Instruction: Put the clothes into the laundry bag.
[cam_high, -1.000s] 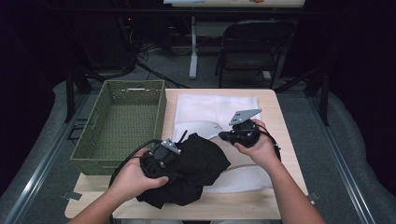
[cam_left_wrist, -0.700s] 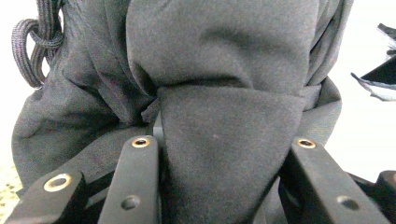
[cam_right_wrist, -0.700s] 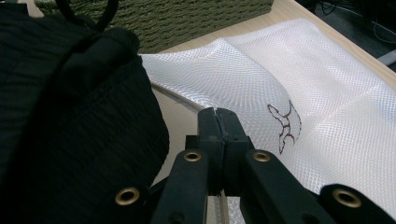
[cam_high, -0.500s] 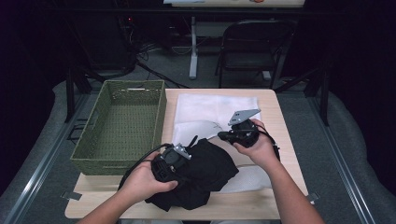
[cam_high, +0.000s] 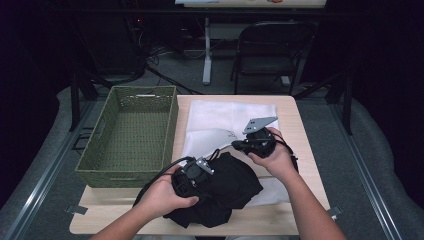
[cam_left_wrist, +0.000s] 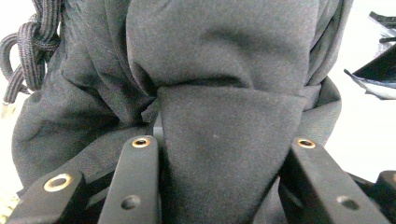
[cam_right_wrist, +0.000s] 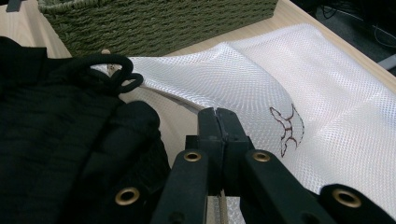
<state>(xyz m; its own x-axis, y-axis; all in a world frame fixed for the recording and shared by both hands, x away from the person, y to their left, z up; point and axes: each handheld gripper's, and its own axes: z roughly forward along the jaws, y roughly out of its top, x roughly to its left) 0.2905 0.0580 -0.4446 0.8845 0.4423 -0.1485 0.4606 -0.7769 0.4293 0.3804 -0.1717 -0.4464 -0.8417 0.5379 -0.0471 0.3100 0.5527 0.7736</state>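
Note:
A bunched black garment (cam_high: 225, 192) lies at the table's near edge, partly over a white mesh bag (cam_high: 227, 117). My left gripper (cam_high: 209, 172) is shut on a thick fold of the black garment (cam_left_wrist: 224, 56), which bulges between its jaws in the left gripper view. A black drawstring (cam_right_wrist: 109, 70) trails from the cloth. My right gripper (cam_high: 236, 146) is at the bag's near edge. In the right gripper view its jaws are pressed together (cam_right_wrist: 217, 114) on the raised edge of the mesh bag (cam_right_wrist: 261, 84), holding that edge up beside the garment.
A green woven basket (cam_high: 95, 155) stands at the left, half off the wooden table (cam_high: 305, 150), close to the bag's left side. A folding chair (cam_high: 272, 50) and desk legs stand on the floor beyond the table.
My left gripper has carried the black garment to the right and slightly down, toward the bag's raised edge. The right gripper has stayed where it was.

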